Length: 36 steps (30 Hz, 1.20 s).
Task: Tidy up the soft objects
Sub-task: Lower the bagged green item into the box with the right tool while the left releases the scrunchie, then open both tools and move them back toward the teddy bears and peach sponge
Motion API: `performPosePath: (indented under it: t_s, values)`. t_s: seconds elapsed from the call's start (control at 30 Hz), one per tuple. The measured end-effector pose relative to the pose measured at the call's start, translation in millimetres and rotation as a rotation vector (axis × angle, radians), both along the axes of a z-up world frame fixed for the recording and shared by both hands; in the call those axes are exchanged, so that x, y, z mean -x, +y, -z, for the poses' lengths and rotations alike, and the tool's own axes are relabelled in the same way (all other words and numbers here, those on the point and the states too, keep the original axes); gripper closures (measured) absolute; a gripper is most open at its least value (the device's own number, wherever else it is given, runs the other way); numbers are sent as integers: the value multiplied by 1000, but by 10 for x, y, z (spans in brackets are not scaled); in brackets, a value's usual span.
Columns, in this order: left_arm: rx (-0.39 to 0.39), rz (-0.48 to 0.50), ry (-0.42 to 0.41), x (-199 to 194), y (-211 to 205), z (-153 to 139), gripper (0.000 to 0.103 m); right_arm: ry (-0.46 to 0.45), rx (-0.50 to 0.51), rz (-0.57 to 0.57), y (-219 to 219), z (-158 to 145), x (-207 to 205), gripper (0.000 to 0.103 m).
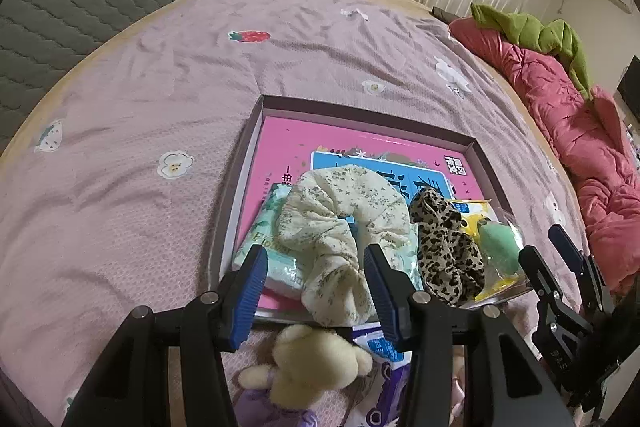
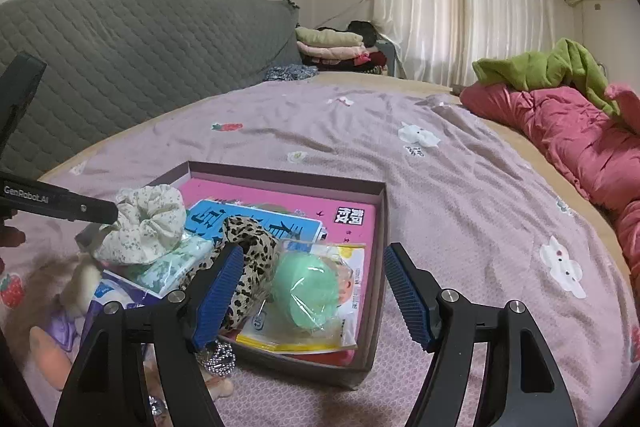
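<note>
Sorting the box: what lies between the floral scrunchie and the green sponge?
The leopard scrunchie lies between the floral scrunchie and the green sponge, shown in both wrist views.

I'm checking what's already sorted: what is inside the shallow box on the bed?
Inside the box: a pink book, floral scrunchie, tissue pack, leopard scrunchie and bagged green sponge. Anything beneath them is hidden.
</note>
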<state>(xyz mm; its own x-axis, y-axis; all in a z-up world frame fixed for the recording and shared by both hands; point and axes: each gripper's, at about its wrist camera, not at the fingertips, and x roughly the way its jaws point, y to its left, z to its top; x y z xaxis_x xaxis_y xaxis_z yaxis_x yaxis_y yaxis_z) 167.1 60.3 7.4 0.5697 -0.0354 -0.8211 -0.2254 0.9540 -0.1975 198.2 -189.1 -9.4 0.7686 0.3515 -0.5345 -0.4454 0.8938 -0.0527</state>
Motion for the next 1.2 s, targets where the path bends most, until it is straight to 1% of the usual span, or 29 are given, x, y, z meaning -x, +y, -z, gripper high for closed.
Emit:
performPosePath:
  t_s: [0.23, 0.33, 0.57, 0.7, 1.0, 1.2]
  values:
    - [-5, -10, -37, 157, 50, -93, 53, -30, -21, -12, -8, -72, 66, 29]
    - [-6, -12, -49, 250, 73, -117, 50, -38, -36, -14, -19, -100, 134, 28]
    - [6, -16, -44, 413, 100, -81, 49, -52, -55, -14, -33, -149, 264, 28]
    - [21, -19, -42, 492, 96, -72, 49, -56, -39, -20, -4, -157, 363, 28]
    - [6, -1, -48, 664, 55, -115, 49, -31, -35, -42, 83, -169, 593, 28]
    - [8, 11, -49, 825, 35, -160, 49, 22, -56, -18, 96, -154, 758, 28]
